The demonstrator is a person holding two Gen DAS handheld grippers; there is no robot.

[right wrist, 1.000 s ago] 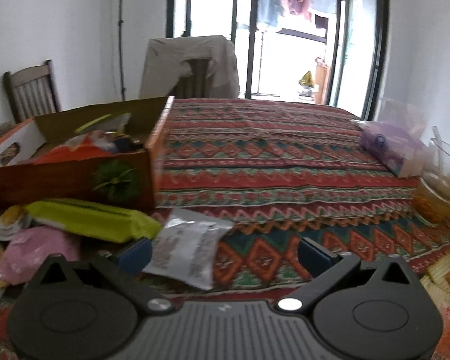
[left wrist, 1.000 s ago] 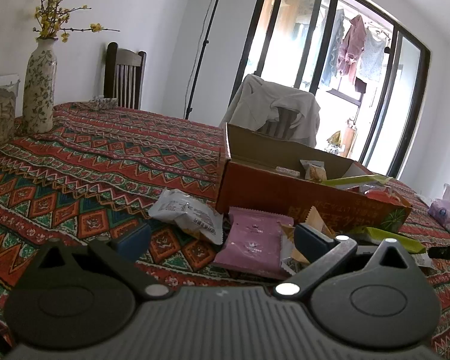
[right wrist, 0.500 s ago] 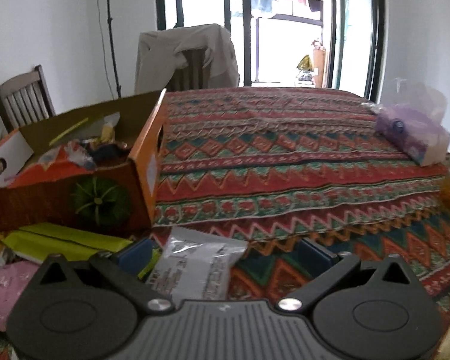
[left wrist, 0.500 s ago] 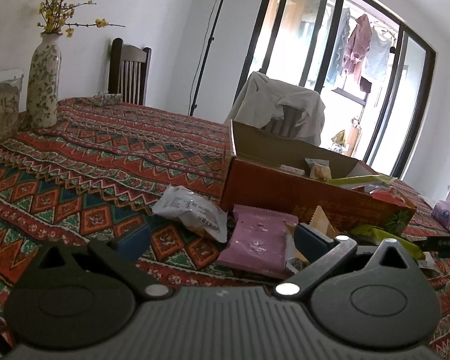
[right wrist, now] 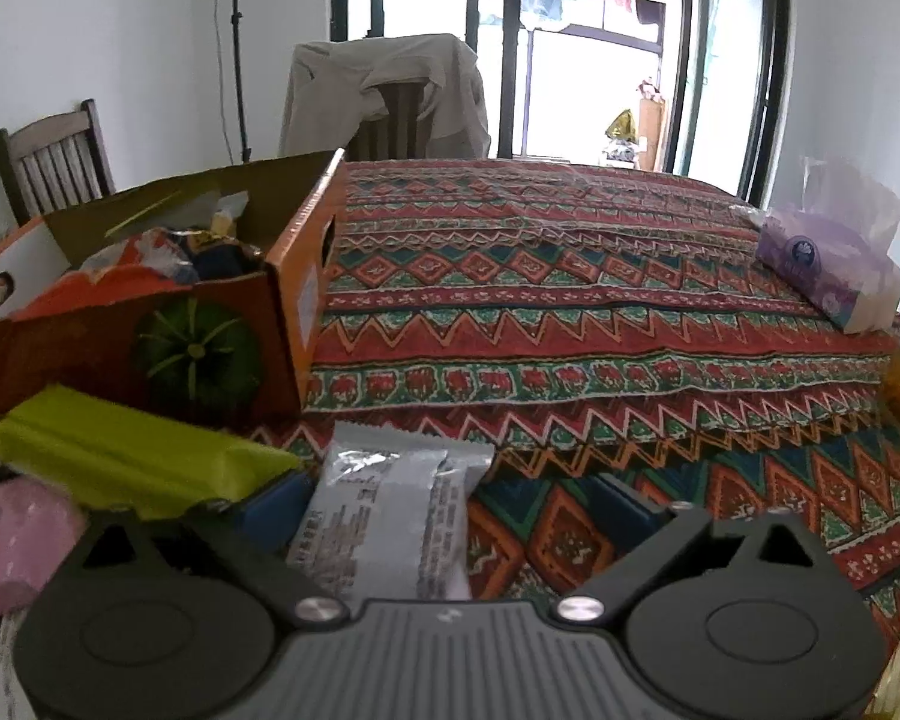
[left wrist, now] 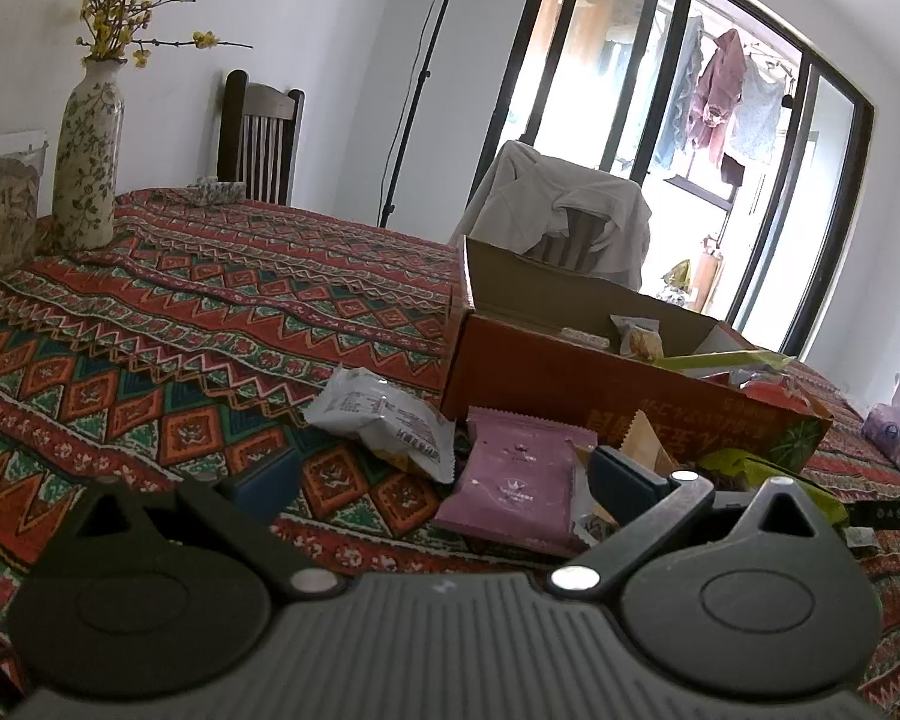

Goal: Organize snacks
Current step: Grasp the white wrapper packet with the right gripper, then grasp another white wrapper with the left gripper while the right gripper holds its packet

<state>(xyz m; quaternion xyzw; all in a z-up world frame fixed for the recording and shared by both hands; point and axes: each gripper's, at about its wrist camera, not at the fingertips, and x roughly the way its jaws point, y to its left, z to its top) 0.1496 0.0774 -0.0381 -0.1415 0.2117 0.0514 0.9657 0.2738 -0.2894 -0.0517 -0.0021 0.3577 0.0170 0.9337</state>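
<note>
Your right gripper [right wrist: 450, 504] has edged closer, its jaws just narrowing though still wide around the silver-grey snack packet [right wrist: 390, 516]. Crinkled, printed foil, it lies flat on the worktop [right wrist: 570, 324] between them, nearer the left finger.

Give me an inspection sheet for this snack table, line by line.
Surface: patterned tablecloth, bare across the middle.
Job's things: orange cardboard box, partly filled with packets; grey packet, green packet, pink packet and white packet lie loose in front of it.
Clutter: flower vase, purple tissue pack, clear container.
Grippers: left claw open, pink packet between its fingers, untouched. Right claw open and just been closing, grey packet between its fingers, not yet pinched.
Cables: nothing seen.
Surroundings: wooden chair, cloth-draped chair, light stand, glass doors with laundry beyond.
</note>
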